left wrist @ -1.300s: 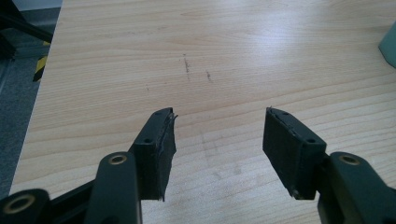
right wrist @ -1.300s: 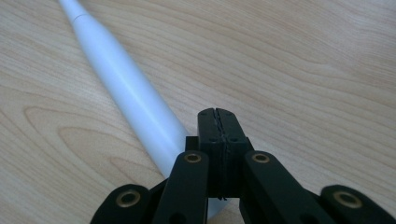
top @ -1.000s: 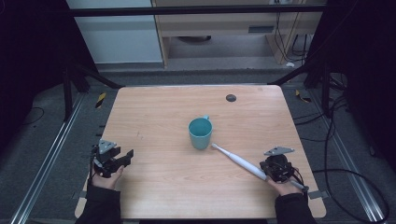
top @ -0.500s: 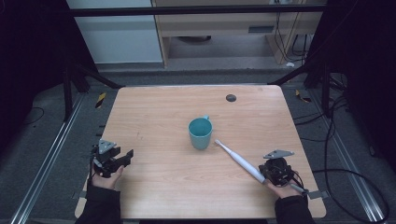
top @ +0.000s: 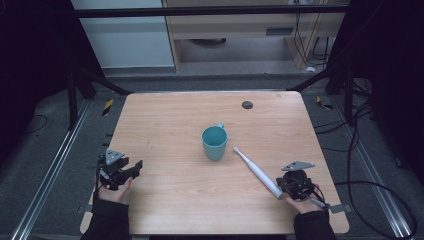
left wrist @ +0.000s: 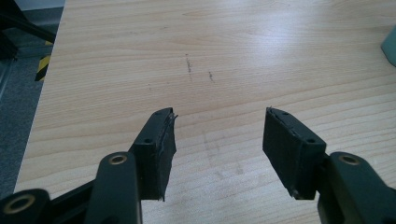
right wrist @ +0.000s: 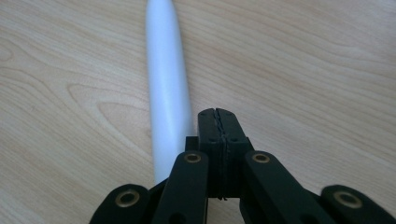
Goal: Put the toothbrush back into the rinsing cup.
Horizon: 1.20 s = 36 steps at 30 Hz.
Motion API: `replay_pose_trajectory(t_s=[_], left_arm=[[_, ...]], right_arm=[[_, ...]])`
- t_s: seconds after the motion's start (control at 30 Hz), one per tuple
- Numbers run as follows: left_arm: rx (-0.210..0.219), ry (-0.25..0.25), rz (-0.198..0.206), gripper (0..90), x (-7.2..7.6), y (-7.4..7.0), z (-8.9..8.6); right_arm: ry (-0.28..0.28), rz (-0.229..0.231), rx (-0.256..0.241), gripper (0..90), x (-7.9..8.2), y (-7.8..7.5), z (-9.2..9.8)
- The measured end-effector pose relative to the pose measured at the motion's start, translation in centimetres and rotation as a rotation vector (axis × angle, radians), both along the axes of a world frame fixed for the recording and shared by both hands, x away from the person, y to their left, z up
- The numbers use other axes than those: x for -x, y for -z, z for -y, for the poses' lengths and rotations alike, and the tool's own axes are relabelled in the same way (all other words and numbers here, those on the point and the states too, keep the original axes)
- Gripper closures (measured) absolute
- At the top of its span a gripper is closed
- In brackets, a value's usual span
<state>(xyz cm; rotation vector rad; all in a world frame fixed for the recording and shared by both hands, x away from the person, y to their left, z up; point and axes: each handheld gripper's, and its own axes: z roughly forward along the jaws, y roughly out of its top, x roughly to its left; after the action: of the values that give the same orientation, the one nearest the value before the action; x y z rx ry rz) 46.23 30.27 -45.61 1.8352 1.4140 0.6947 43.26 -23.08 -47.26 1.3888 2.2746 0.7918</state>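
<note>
High view puts the toothbrush (top: 258,172) flat on the table, head pointing at the cup (top: 214,143) near the table's middle, butt end toward the right front corner. Head and cup are near each other but apart. The right gripper (top: 292,184) sits at the butt end; its own view shows the jaws pressed together on nothing, the white handle (right wrist: 167,88) lying just beside them on their left — beside, not between. So I judge the work, likely getting the toothbrush into the cup, barely begun: nothing is gripped, the cup stands empty as far as I can tell, and the grasp, the lift and the drop all remain. The left gripper (top: 121,170) rests by the left front edge with jaws spread over bare wood (left wrist: 219,140), well away from both. Compared with a second ago, the toothbrush has slid a little toward the front edge, its head farther from the cup, and the right gripper has drawn back with it; the left one and the cup are unchanged.
</note>
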Motion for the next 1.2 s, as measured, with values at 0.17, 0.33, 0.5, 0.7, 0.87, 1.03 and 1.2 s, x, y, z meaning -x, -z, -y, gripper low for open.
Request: replay_pose_trajectory(t_s=[0.17, 0.33, 0.5, 0.7, 0.87, 1.03, 1.2], left_arm=[[-0.004, 0.003, -0.006, 43.2, -0.1, 0.1, 0.1], [-0.006, 0.006, -0.007, 43.1, -0.2, 0.1, 0.1], [-0.010, 0.012, -0.012, 42.9, -0.3, 0.2, 0.1], [-0.013, 0.018, -0.011, 42.5, -0.3, 0.2, 0.3], [-0.017, 0.020, -0.015, 42.4, -0.4, 0.3, 0.3], [-0.016, 0.020, -0.011, 42.4, -0.3, 0.2, 0.3], [-0.017, 0.022, -0.015, 42.5, -0.4, 0.3, 0.3]], right_arm=[[0.013, 0.030, -0.012, 86.9, -0.1, -0.6, 0.3], [0.011, 0.074, -0.019, 78.2, -0.9, -2.0, -0.1], [0.004, 0.082, -0.050, 68.9, -1.7, -3.4, -0.6], [-0.033, 0.058, -0.059, 58.7, -2.7, -4.9, -1.6], [-0.063, 0.035, -0.047, 53.7, -3.3, -5.6, -2.4], [-0.086, 0.009, -0.029, 51.3, -4.0, -5.8, -3.2], [-0.120, -0.060, -0.003, 47.4, -4.9, -5.4, -4.4]])
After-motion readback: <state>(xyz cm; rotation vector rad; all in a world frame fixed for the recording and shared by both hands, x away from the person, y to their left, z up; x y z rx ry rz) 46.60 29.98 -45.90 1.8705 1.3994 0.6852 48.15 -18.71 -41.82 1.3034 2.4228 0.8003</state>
